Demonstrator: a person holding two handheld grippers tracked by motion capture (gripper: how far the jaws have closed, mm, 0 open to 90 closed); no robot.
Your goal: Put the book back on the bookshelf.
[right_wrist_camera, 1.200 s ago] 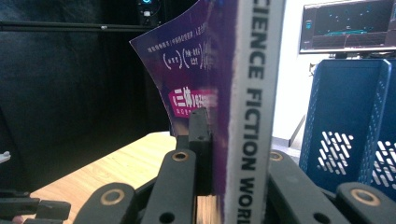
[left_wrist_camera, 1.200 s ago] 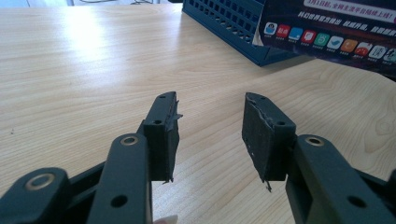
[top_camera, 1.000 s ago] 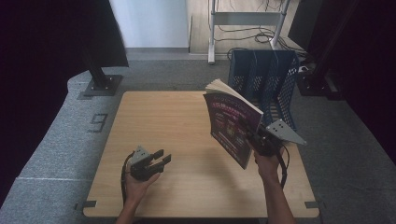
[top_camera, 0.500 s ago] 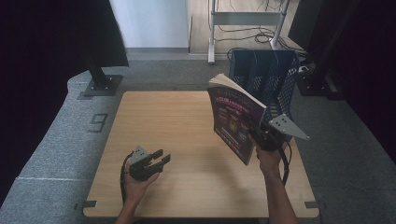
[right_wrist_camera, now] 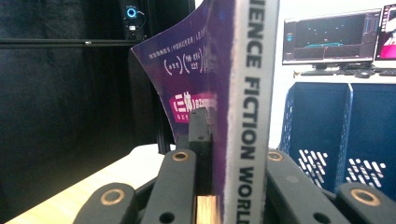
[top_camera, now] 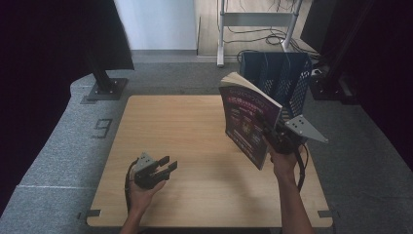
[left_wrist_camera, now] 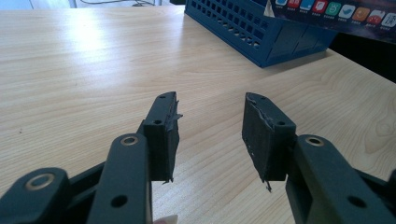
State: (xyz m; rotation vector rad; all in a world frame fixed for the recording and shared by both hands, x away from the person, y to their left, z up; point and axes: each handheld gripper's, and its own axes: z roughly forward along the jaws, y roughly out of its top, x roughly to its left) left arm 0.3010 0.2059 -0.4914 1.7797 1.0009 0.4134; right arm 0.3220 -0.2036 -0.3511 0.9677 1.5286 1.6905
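Observation:
A purple magazine [top_camera: 246, 122] with a grey spine stands upright above the right side of the wooden table [top_camera: 185, 126]. My right gripper [top_camera: 272, 136] is shut on its lower edge. In the right gripper view the magazine [right_wrist_camera: 247, 93] rises between the jaws of that gripper [right_wrist_camera: 233, 149], its spine turned to the camera. My left gripper [top_camera: 168, 165] rests low on the table near the front left, open, with nothing between its fingers. In the left gripper view, bare wood shows between the two black pads of the left gripper [left_wrist_camera: 210, 130].
A blue mesh file rack [top_camera: 285, 80] stands at the table's far right corner, just behind the magazine; the rack [left_wrist_camera: 243, 28] is also seen ahead of the left gripper. A dark stand foot [top_camera: 104, 87] sits on the floor at the back left. Monitors [right_wrist_camera: 331, 37] show beyond the rack.
The right gripper has carried the magazine a little to the right, toward the blue rack. The left gripper has stayed where it was.

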